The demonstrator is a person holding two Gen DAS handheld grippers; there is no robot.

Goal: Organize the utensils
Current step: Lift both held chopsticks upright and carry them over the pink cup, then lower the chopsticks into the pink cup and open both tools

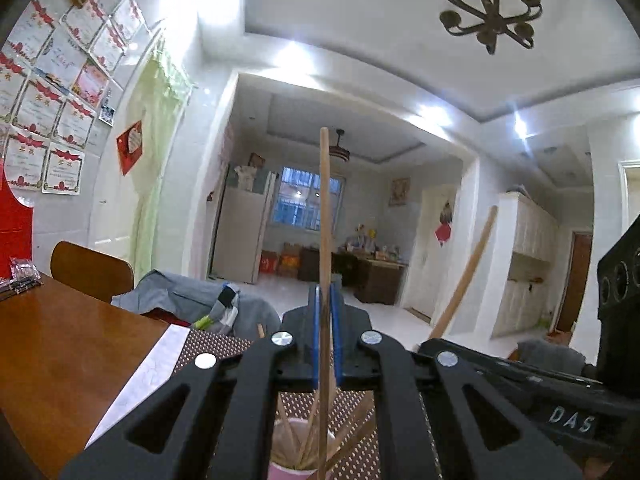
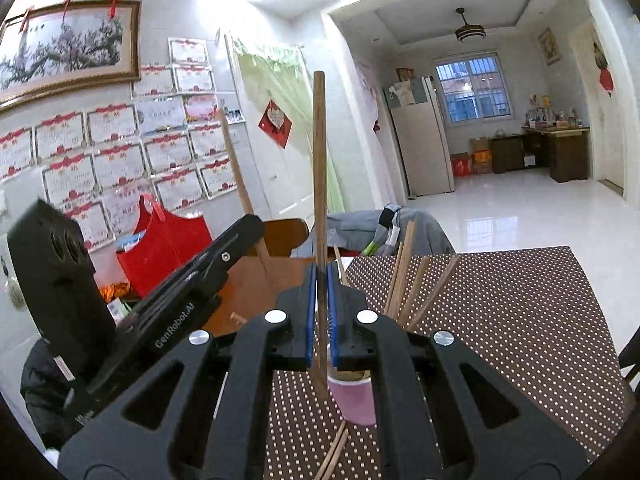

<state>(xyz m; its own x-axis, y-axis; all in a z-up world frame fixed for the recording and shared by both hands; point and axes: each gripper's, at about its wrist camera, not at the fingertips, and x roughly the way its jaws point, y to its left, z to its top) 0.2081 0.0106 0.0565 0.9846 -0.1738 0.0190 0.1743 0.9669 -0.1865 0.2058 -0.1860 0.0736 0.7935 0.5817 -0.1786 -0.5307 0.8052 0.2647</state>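
Observation:
My left gripper [image 1: 325,320] is shut on a wooden chopstick [image 1: 325,216] held upright, its lower end reaching into a pink cup [image 1: 280,468] that holds several chopsticks. My right gripper [image 2: 320,304] is shut on a darker chopstick [image 2: 319,160], also upright, just left of the pink cup [image 2: 356,400] with several chopsticks [image 2: 408,280] leaning in it. The left gripper [image 2: 236,236] shows at the left in the right wrist view with its chopstick [image 2: 236,168]. The right gripper's chopstick [image 1: 468,272] shows at the right in the left wrist view. Two chopsticks [image 2: 334,456] lie on the mat.
A brown dotted mat [image 2: 520,320] covers the wooden table [image 1: 60,352]. A red bag [image 2: 168,248] stands at the table's far left. A wooden chair [image 1: 92,272] and grey clothing [image 1: 192,300] are behind the table. A white paper [image 1: 148,372] lies beside the mat.

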